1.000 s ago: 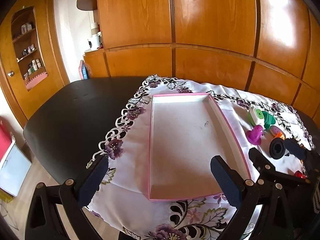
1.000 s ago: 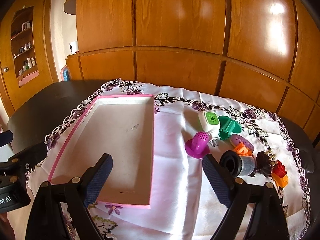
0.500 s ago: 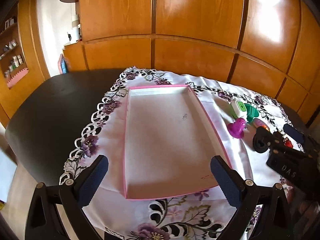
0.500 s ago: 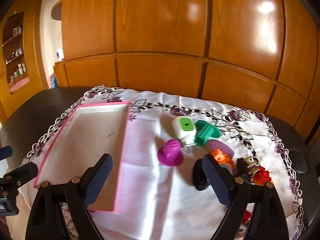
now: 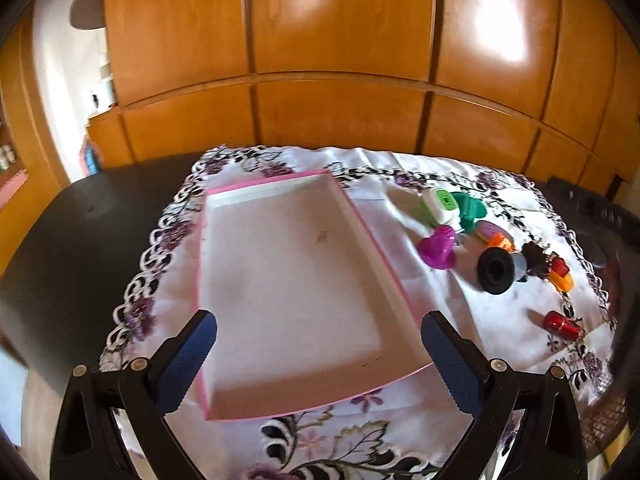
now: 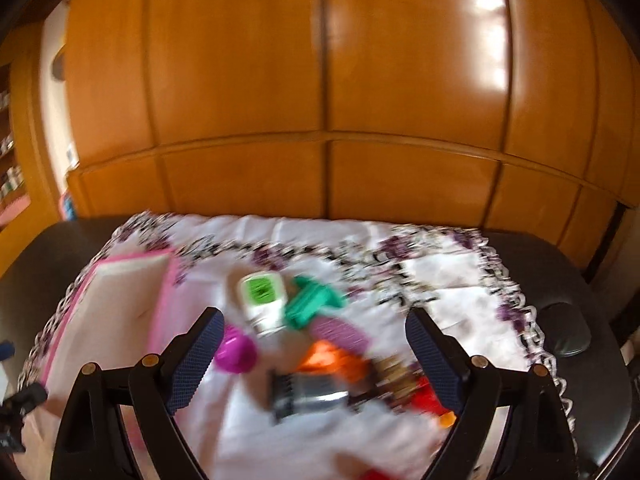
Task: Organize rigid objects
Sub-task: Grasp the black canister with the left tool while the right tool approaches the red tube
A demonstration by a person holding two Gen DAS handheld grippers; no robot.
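A shallow pink-rimmed tray point(image 5: 386, 276) lies on the embroidered white tablecloth point(image 5: 360, 432); it also shows at the left of the right wrist view point(image 6: 162, 312). Small objects lie to its right: a white and green gadget point(image 5: 439, 205), a green piece point(image 5: 472, 208), a magenta cap point(image 5: 437, 249), a black and silver cylinder point(image 5: 498, 270), an orange piece point(image 5: 500, 241) and a red piece point(image 5: 562, 326). My left gripper point(image 5: 318, 354) is open and empty over the tray's near end. My right gripper point(image 6: 314, 354) is open and empty above the cylinder point(image 6: 308, 396) and the magenta cap point(image 6: 236, 354); that view is blurred.
The cloth covers a dark table point(image 5: 72, 248) that stands against wooden cabinet panels point(image 5: 340, 112). A dark rounded object point(image 6: 568, 334) lies on the table at the right edge. A doorway and shelves lie to the far left.
Both grippers have swung to the right. The right gripper has moved from beside the tray to over the small objects. The left gripper's view now shows the objects unobstructed by the right gripper.
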